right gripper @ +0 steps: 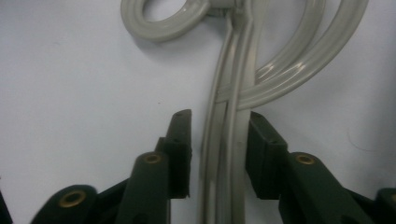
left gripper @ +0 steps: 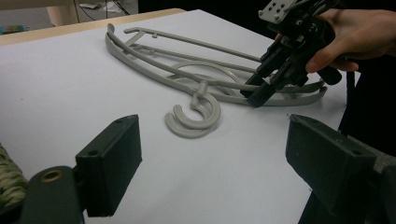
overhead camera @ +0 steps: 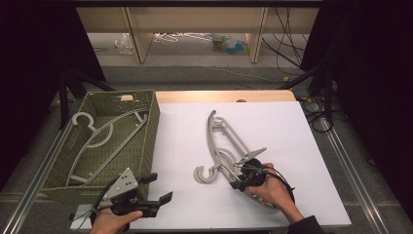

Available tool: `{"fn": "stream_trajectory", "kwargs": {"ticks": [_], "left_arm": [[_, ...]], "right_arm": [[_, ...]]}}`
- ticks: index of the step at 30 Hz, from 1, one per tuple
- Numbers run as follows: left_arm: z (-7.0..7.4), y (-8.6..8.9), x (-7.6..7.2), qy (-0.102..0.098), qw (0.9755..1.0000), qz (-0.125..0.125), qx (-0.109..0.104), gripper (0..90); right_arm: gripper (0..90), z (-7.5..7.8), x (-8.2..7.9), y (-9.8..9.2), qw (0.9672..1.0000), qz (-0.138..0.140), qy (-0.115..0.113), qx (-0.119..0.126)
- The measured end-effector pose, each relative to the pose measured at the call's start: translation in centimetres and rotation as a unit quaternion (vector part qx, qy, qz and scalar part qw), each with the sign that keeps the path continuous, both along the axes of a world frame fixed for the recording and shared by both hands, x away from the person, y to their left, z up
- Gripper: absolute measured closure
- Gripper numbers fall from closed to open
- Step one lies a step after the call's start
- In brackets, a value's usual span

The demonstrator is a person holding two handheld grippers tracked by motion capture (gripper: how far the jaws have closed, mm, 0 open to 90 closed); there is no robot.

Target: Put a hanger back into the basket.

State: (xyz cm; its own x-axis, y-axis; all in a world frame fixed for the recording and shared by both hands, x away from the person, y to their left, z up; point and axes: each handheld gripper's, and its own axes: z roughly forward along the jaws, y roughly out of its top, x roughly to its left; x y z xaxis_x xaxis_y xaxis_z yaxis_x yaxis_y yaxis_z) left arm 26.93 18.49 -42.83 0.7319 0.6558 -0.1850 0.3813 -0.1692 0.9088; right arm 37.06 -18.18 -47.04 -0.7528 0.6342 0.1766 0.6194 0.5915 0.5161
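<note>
Hangers are the work in hand. At the left of the high view, a green woven basket (overhead camera: 151, 127) holds some already; below it the left gripper (overhead camera: 157, 188) hovers with jaws wide apart and empty. Mid-frame, the stacked grey hangers (overhead camera: 225, 146) lie on the white sheet (overhead camera: 282, 126), long axis running from upper centre down to lower right. The right gripper (overhead camera: 243, 176), much the nearer, straddles their doubled bar (right gripper: 225, 154); its pads seem just short of touching. No readable writing or brand.
</note>
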Motion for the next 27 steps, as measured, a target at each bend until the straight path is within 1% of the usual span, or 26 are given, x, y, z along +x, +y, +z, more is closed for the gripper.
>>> {"fn": "stream_trajectory", "kwargs": {"ticks": [1,2,4,5,6,8,9,10,11,12,14,15,16,17,18,19,20,21,22,23,24,25,26,27], "left_arm": [[0.0,0.1,0.0,-0.002,1.0000,-0.003,0.002,18.2],[0.0,0.1,0.0,-0.002,1.0000,-0.003,0.002,18.2],[0.0,0.0,0.0,0.003,1.0000,0.003,-0.003,18.2],[0.0,0.0,0.0,0.003,1.0000,0.003,-0.003,18.2],[0.0,0.0,0.1,0.003,1.0000,0.003,-0.004,18.3],[0.0,-0.3,0.1,0.006,1.0000,-0.002,-0.005,18.3],[0.0,-0.3,0.1,0.002,1.0000,-0.008,-0.005,18.4],[0.0,-0.3,0.1,0.002,1.0000,-0.008,-0.005,18.5],[0.0,-0.4,0.1,0.002,1.0000,-0.008,0.002,18.6],[0.0,-0.4,0.1,0.004,1.0000,-0.007,0.003,18.8],[0.0,-0.3,0.1,0.004,1.0000,-0.004,0.004,19.2],[0.0,-0.3,0.2,0.003,1.0000,-0.006,-0.002,19.5],[0.0,-0.3,0.2,0.003,1.0000,-0.006,-0.002,19.7],[0.0,-0.2,0.3,0.000,1.0000,-0.006,-0.003,19.9],[0.0,-0.2,0.4,-0.003,1.0000,-0.003,0.003,20.2],[0.0,-0.2,0.4,-0.003,1.0000,-0.003,0.003,20.5],[0.1,-0.2,0.5,-0.009,0.9999,0.002,0.014,20.8],[0.0,-0.2,0.6,-0.010,0.9998,0.003,0.014,21.2],[0.0,-0.2,0.6,-0.010,0.9998,0.003,0.014,21.4],[0.1,-0.3,0.9,-0.011,0.9997,0.007,0.018,21.6],[0.1,-0.4,1.0,-0.013,0.9998,0.007,0.016,21.7],[0.1,-0.4,1.1,-0.012,0.9996,0.009,0.022,21.8],[0.1,-0.5,1.2,-0.013,0.9997,0.008,0.021,21.8],[0.1,-0.5,1.2,-0.013,0.9997,0.008,0.021,21.9]], "right_arm": [[68.5,0.0,0.0,0.0,1.0000,-0.003,0.000,-0.001],[68.5,0.0,0.0,0.0,1.0000,-0.003,0.000,-0.001],[72.6,0.1,0.2,-0.3,1.0000,0.002,0.001,0.002],[72.6,0.1,0.2,-0.3,1.0000,0.002,0.001,0.002],[74.1,0.0,0.3,-0.4,0.9999,0.001,0.009,0.010],[75.3,0.2,0.4,-0.6,0.9998,0.000,0.015,0.012],[76.1,0.3,0.4,-0.7,0.9998,0.002,0.013,0.013],[76.1,0.3,0.4,-0.7,0.9998,0.002,0.013,0.013],[80.0,0.6,0.4,-0.9,0.9997,0.000,0.012,0.023],[80.3,1.0,0.4,-1.0,0.9998,-0.003,0.004,0.020],[80.3,1.6,0.4,-1.3,0.9999,-0.001,-0.002,0.016],[80.4,1.9,0.4,-1.5,0.9998,-0.001,-0.007,0.017],[80.4,1.9,0.4,-1.5,0.9998,-0.001,-0.007,0.017],[80.4,2.3,0.3,-1.7,0.9999,0.004,-0.010,0.009],[80.4,2.5,0.3,-1.8,0.9999,0.011,-0.011,0.006],[80.4,2.5,0.3,-1.8,0.9999,0.011,-0.011,0.006],[80.6,3.0,0.2,-2.0,0.9996,0.017,-0.020,-0.001],[80.8,3.3,0.1,-2.2,0.9995,0.021,-0.025,-0.001],[80.8,3.3,0.1,-2.2,0.9995,0.021,-0.025,-0.001],[81.5,3.8,0.1,-2.7,0.9989,0.022,-0.040,0.002],[81.7,4.1,0.1,-2.9,0.9988,0.023,-0.044,0.001],[81.8,4.4,0.0,-3.2,0.9986,0.022,-0.048,-0.001],[81.9,4.7,0.1,-3.5,0.9982,0.025,-0.055,-0.003],[81.9,5.0,0.0,-3.7,0.9977,0.023,-0.063,-0.002]]}}
